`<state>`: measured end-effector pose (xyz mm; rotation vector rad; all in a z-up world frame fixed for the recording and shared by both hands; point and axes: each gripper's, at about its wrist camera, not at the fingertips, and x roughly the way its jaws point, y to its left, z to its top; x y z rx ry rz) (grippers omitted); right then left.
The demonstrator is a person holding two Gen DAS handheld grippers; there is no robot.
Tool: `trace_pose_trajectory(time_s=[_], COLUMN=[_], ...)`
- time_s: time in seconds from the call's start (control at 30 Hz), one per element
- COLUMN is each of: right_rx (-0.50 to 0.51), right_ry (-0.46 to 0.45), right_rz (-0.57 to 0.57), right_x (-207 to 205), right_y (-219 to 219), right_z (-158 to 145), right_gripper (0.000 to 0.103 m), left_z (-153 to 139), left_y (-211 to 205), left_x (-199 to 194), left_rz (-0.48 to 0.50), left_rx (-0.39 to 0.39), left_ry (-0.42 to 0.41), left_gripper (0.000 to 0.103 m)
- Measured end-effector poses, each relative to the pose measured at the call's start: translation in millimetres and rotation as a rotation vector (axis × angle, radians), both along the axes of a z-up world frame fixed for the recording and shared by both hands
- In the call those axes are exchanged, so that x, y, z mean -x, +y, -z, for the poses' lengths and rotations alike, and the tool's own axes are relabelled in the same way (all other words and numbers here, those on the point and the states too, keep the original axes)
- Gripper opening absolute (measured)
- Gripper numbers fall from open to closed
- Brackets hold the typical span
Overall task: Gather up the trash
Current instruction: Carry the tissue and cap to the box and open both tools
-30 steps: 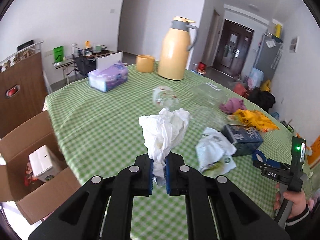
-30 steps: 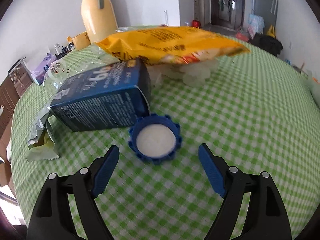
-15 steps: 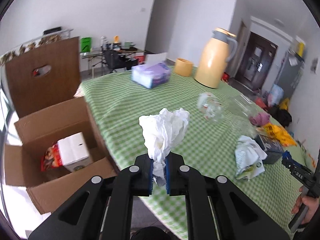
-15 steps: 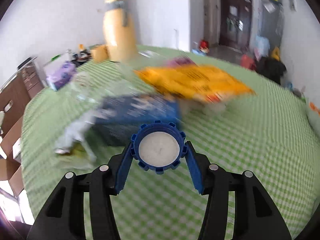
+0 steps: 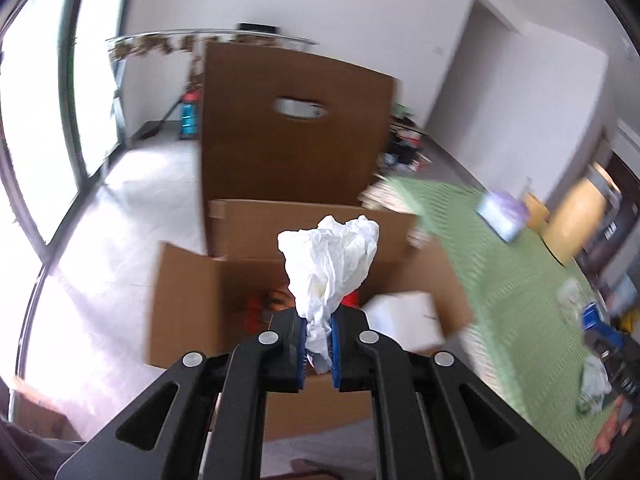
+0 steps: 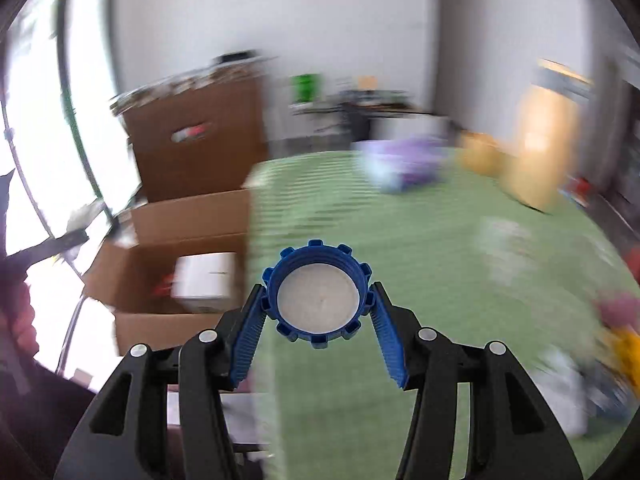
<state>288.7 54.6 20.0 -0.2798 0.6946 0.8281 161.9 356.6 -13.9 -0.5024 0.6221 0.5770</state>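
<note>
Left tool (image 5: 319, 346) pinches a crumpled tissue (image 5: 330, 264) above the open cardboard box (image 5: 188, 304) off the worktop's left edge. Right tool (image 6: 318, 330) clamps a blue cap (image 6: 317, 295) over the worktop (image 6: 420, 280); released early, it could miss the box.

Bright daylight from window (image 5: 36, 92), floor glare blown out; heavy motion blur on desk (image 6: 420, 240); fisheye edges dark, bent.

An open cardboard box (image 5: 188, 292) sits left of the table (image 5: 500, 280).
</note>
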Motion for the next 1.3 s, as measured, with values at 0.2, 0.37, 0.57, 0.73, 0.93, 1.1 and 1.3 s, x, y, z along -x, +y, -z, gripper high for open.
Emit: trace_pose_trajectory(time_s=[0.2,0.37,0.57,0.73,0.93,1.1,1.3], right_rx=[0.081,0.127,0.212,0.199,0.180,0.133,0.095], right_ry=[0.085,0.161,0.248,0.322,0.209,0.161,0.132], right_rz=[-0.242,-0.341,-0.349,-0.273,-0.226,-0.157,-0.116], right_x=[31.6,32.3,15.9,-6.5,-5.7,-15.8,-27.0], right_y=[135.4,219.4,291.8,299.5,276.0,240.4,203.8], right_z=[45.6,86.8,134.6,142.8,108.9,75.9,56.2], right_gripper=[0.052,0.052,0.055,0.066,0.066,0.071,0.073], left_z=[14.8,33.2,43.9,49.5,69.5,100.8,134.8], left_y=[55.1,71.2,76.3,76.2,83.2,86.2,93.7], left_x=[28.2,28.0,20.3,10.2,-10.2,-53.4,-103.0], left_rz=[-0.100,-0.103,-0.095,-0.072,-0.007,0.077,0.106], left_rx=[0.038,0.070,0.083,0.088,0.164,0.199,0.188], left_ry=[0.014,0.049,0.066,0.077,0.080,0.184,0.344], left_gripper=[0.006,0.006,0.006,0.006,0.006,0.006,0.040])
